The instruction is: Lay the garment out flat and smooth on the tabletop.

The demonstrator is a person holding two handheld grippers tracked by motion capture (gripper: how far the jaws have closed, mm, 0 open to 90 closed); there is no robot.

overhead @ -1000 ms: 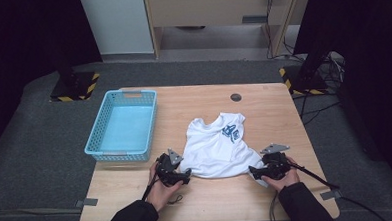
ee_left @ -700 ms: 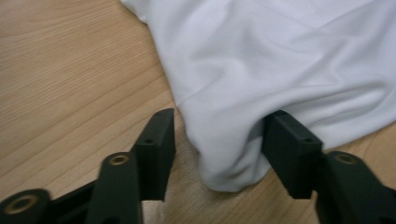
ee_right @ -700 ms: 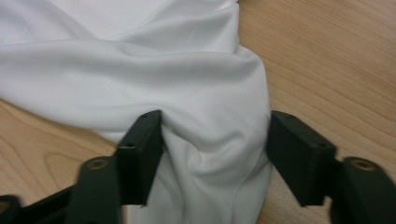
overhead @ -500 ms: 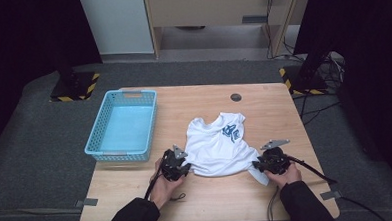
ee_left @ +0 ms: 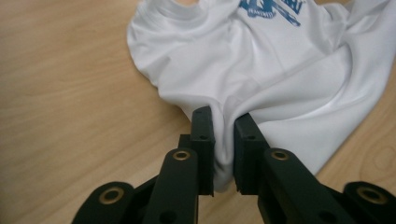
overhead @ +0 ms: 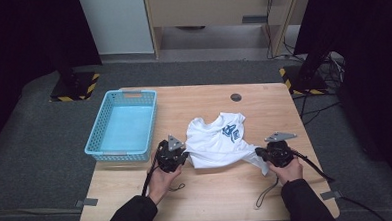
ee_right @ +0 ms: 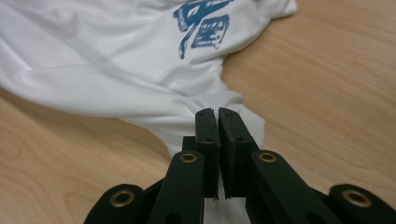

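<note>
A white T-shirt (overhead: 216,142) with a blue print lies crumpled on the wooden table (overhead: 213,200). My left gripper (overhead: 182,158) has just been closing and is shut on the shirt's near left edge; in the left gripper view (ee_left: 223,119) a fold of white cloth (ee_left: 280,93) is pinched between the jaws. My right gripper (overhead: 258,154) has also just been closing and is shut on the shirt's near right corner, and in the right gripper view (ee_right: 217,114) the cloth (ee_right: 116,88) bunches at the jaw tips. Both held edges are lifted slightly off the table.
A light blue plastic basket (overhead: 98,145) stands on the table's left side, close to my left gripper. A small dark round disc (overhead: 236,97) sits near the far edge. Bare wood lies in front of both hands.
Both grippers have closed on the shirt's near edge and risen a little, pulling the cloth up at the left and right corners.
</note>
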